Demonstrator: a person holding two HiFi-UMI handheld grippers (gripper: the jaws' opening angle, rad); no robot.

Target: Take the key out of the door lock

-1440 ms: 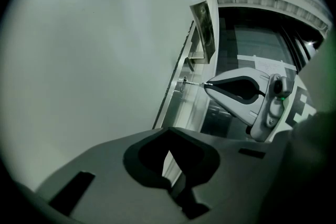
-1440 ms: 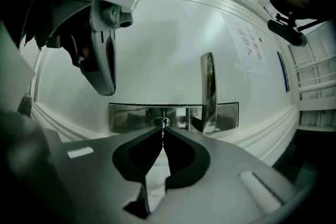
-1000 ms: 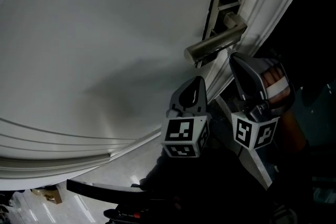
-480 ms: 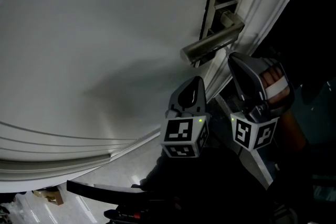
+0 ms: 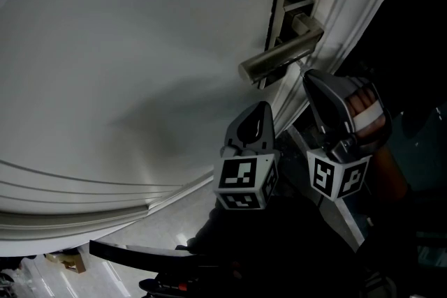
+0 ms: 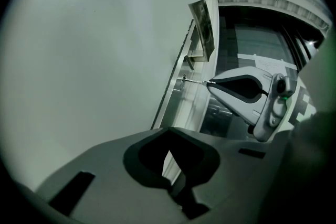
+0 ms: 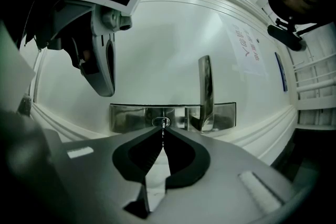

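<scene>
The right gripper [image 7: 163,129] had its jaws pressed together on the key [image 7: 163,138], pinching it at their very tips, while the key's thin toothed blade ran straight ahead into the lock cylinder [image 7: 161,122]. The cylinder sat in a polished metal lock plate [image 7: 131,117] on the edge of a white door [image 5: 140,45]. A metal lever handle [image 5: 279,57] stood out from the same plate, just beside the cylinder and above the gripper's tips in the head view. A person's hand [image 5: 363,108] was wrapped around the right gripper's body. The left gripper [image 6: 169,131] hung close beside the right one and a little further back from the door. Its jaws were closed tip to tip with nothing between them, pointed along the door's face towards its edge. From its own camera, the key showed as a short bright line bridging the right gripper's tips and the lock. The marker cubes of both grippers sat side by side at the near end in the head view, close together but apart. A printed notice [image 7: 247,52] was fixed to the door face, well away from the lock; its print was too small to read.
</scene>
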